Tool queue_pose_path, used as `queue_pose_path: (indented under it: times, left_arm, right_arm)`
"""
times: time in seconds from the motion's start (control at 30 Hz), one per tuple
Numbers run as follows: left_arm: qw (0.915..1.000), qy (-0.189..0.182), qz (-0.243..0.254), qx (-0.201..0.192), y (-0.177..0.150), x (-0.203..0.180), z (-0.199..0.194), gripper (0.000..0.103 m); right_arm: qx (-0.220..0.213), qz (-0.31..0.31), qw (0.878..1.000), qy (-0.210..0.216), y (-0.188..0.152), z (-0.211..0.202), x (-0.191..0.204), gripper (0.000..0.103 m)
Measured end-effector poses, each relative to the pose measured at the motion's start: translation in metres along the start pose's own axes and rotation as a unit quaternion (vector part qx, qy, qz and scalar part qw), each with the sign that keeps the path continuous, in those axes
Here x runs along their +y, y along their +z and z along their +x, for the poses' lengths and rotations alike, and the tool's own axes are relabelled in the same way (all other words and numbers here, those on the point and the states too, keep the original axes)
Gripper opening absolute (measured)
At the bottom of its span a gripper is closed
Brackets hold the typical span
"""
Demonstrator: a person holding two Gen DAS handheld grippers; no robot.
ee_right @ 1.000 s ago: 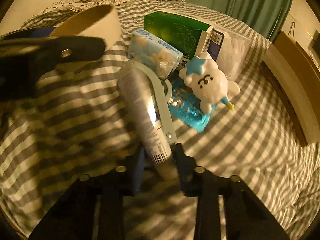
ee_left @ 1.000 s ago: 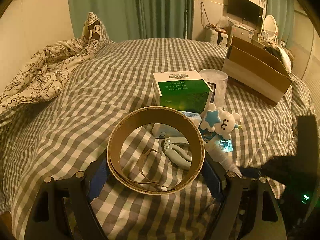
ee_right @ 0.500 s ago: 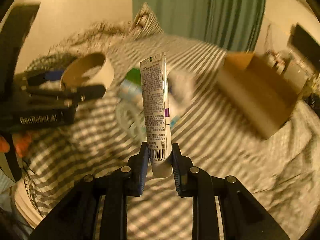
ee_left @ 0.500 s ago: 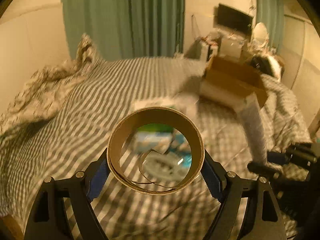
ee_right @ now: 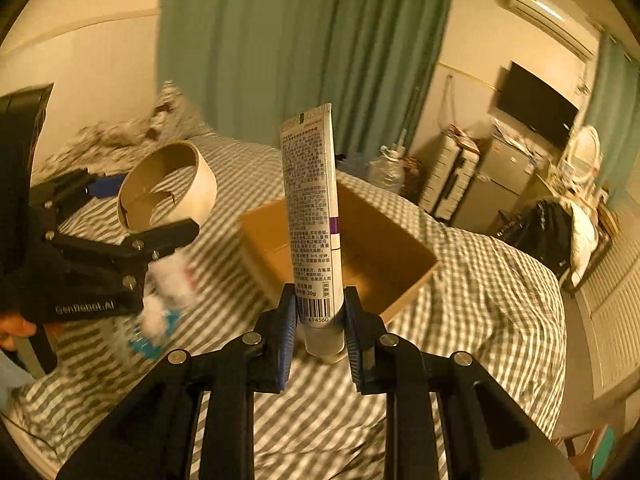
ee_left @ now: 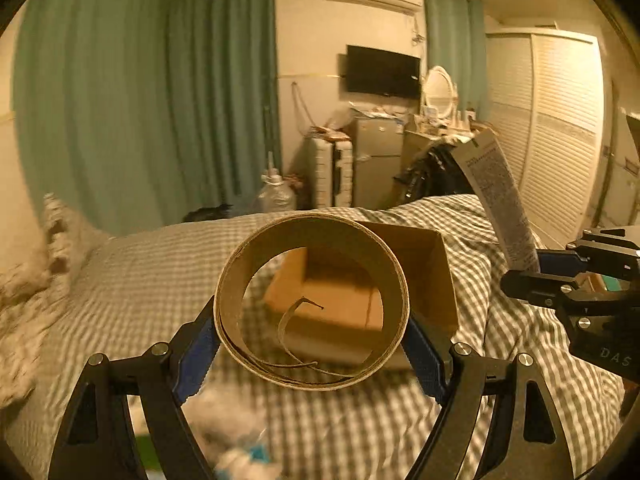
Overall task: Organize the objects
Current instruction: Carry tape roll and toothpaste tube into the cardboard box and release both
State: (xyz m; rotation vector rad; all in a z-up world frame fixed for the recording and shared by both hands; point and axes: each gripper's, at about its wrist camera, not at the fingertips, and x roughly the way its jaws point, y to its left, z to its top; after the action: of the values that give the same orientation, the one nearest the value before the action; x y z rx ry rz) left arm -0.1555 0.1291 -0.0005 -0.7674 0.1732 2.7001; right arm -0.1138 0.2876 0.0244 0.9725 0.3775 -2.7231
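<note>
My left gripper [ee_left: 312, 340] is shut on a wide cardboard tape ring [ee_left: 312, 308] and holds it in the air in front of an open cardboard box [ee_left: 420, 280] on the bed. The ring also shows in the right wrist view [ee_right: 168, 188]. My right gripper [ee_right: 320, 320] is shut on the cap end of a white printed tube [ee_right: 312, 208], which stands upright above the near side of the box [ee_right: 384, 256]. The tube and right gripper show at the right of the left wrist view [ee_left: 500, 204].
The checked bed cover [ee_right: 480, 288] surrounds the box. A blurred pile of small items [ee_right: 160, 300] lies on the bed at the lower left. Beyond the bed stand green curtains [ee_left: 160, 100], a suitcase [ee_left: 332, 172], a small fridge and a wardrobe.
Both grippers have lifted from the pile of items and swung toward the cardboard box, carrying the ring and the tube. The tube now stands upright over the box.
</note>
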Motion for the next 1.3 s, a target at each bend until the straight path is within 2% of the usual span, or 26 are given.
queue_pose_path:
  times: [0.17, 0.27, 0.4, 0.5, 0.57, 0.6, 0.63, 0.67, 0.7, 0.83, 0.97, 1.1, 1.3]
  left_arm:
    - [0.9996, -0.011, 0.000, 0.025, 0.009, -0.010, 0.071, 0.085]
    - [0.9990, -0.021, -0.009, 0.038, 0.009, -0.008, 0.105, 0.085]
    - [0.9981, -0.024, -0.019, 0.054, 0.002, -0.007, 0.129, 0.085]
    - [0.9975, -0.034, -0.024, 0.057, -0.001, -0.008, 0.138, 0.086]
    - [0.9973, -0.046, -0.027, 0.051, -0.001, -0.008, 0.138, 0.091]
    - [0.9973, -0.047, -0.029, 0.048, 0.000, -0.008, 0.138, 0.103]
    - [0.9978, -0.041, -0.032, 0.042, 0.000, -0.009, 0.134, 0.103]
    - [0.9981, -0.036, -0.033, 0.037, 0.002, -0.011, 0.130, 0.103]
    - [0.9981, -0.039, -0.029, 0.036, 0.003, -0.012, 0.124, 0.103]
    - [0.9994, -0.021, -0.002, 0.028, 0.013, -0.017, 0.094, 0.103]
    - [0.9997, -0.021, -0.003, 0.009, 0.022, -0.006, 0.044, 0.103]
    - [0.9999, -0.001, -0.008, -0.008, 0.026, 0.019, -0.024, 0.103]
    - [0.9989, 0.032, -0.034, -0.004, 0.013, 0.063, -0.093, 0.103]
  right_arm:
    - [0.023, 0.044, 0.999, 0.018, 0.013, 0.050, -0.045, 0.022]
    - [0.039, 0.056, 0.997, 0.021, 0.014, 0.084, -0.058, 0.022]
    - [0.048, 0.074, 0.995, 0.034, 0.006, 0.117, -0.071, 0.022]
    - [0.038, 0.080, 0.995, 0.035, 0.004, 0.125, -0.076, 0.022]
    - [0.036, 0.085, 0.995, 0.035, 0.003, 0.126, -0.077, 0.023]
    - [0.032, 0.082, 0.996, 0.030, 0.003, 0.124, -0.078, 0.033]
    - [0.029, 0.081, 0.996, 0.025, 0.002, 0.122, -0.078, 0.042]
    - [0.025, 0.081, 0.996, 0.018, 0.001, 0.120, -0.080, 0.059]
    - [0.020, 0.083, 0.996, 0.010, 0.002, 0.113, -0.080, 0.068]
    - [-0.007, 0.103, 0.995, -0.002, 0.008, 0.074, -0.083, 0.068]
    - [-0.027, 0.090, 0.995, -0.015, 0.018, 0.026, -0.067, 0.071]
    - [-0.053, 0.074, 0.996, -0.021, 0.029, -0.031, -0.036, 0.079]
    - [-0.091, 0.052, 0.995, 0.003, 0.035, -0.092, 0.021, 0.090]
